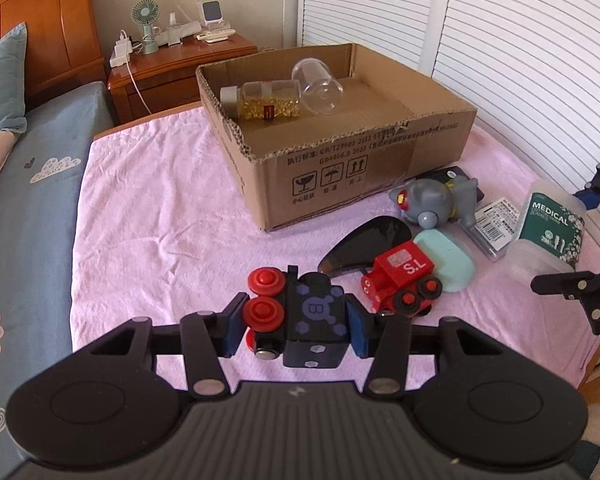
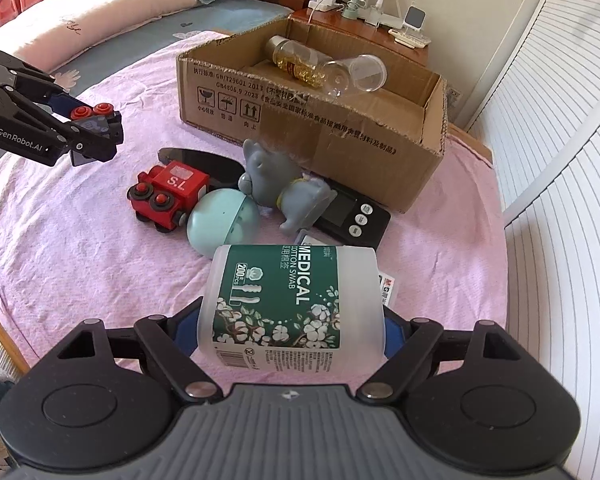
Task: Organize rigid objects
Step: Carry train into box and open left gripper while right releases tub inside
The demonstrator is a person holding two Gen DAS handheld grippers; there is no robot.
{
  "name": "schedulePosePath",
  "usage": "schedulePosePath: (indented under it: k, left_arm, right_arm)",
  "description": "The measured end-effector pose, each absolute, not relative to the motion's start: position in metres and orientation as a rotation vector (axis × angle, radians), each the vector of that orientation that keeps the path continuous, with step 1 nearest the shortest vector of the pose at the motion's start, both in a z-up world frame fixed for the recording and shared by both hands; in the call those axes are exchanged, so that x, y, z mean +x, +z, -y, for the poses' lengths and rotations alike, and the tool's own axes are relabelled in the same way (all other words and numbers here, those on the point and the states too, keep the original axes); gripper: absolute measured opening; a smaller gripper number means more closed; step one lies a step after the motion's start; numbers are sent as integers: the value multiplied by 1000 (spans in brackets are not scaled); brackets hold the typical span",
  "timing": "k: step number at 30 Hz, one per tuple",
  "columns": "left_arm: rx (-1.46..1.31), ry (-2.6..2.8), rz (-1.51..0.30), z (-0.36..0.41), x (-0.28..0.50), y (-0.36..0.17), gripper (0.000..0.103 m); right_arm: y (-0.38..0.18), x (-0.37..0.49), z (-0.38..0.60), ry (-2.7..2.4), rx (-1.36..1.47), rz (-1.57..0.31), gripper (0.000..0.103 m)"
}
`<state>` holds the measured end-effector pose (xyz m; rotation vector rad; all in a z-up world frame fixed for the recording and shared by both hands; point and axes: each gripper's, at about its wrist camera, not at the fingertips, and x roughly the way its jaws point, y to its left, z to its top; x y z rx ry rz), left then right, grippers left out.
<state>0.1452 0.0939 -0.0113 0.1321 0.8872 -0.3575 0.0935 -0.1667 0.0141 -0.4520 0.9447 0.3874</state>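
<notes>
My left gripper [image 1: 296, 326] is shut on a black toy train car [image 1: 314, 312] with red wheels, held above the pink blanket; in the right wrist view this gripper [image 2: 96, 136] is at the left. My right gripper [image 2: 290, 332] is shut on a clear tub of medical cotton swabs [image 2: 292, 304] with a green label, its blue pads pressing both sides. An open cardboard box [image 1: 340, 160] [image 2: 312, 128] holds a bottle of yellow capsules [image 1: 268, 102] and a clear jar [image 1: 320, 84]. A red toy locomotive [image 1: 400, 280] [image 2: 168, 196] lies on the blanket.
Beside the locomotive lie a mint round case [image 2: 222, 224], a grey animal figure [image 2: 276, 188], a black pocket scale [image 2: 352, 216] and a dark curved piece [image 1: 368, 240]. A wooden nightstand [image 1: 180, 64] with a fan stands behind the box. Louvred doors are on the right.
</notes>
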Motion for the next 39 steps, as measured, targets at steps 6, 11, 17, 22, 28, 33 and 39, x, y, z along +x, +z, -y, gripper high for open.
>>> schedulePosePath:
  k: [6, 11, 17, 22, 28, 33, 39]
  left_arm:
    - [142, -404, -837, -82, 158, 29, 49]
    - [196, -452, -757, -60, 182, 63, 49]
    - [222, -443, -742, -32, 231, 63, 49]
    - [215, -356, -742, -26, 263, 44, 64]
    - [181, -307, -723, -34, 247, 46, 89]
    - [199, -260, -682, -31, 213, 62, 98]
    - [154, -253, -732, -32, 195, 62, 99]
  right_arm:
    - [46, 107, 173, 396, -449, -872, 87]
    - [70, 131, 174, 394, -439, -803, 87]
    - [85, 171, 173, 383, -409, -793, 87]
    - [88, 196, 171, 355, -406, -789, 87]
    - [88, 213, 171, 357, -376, -794, 87]
    - [85, 233, 171, 363, -345, -800, 87]
    - [73, 278, 167, 326, -289, -842, 87]
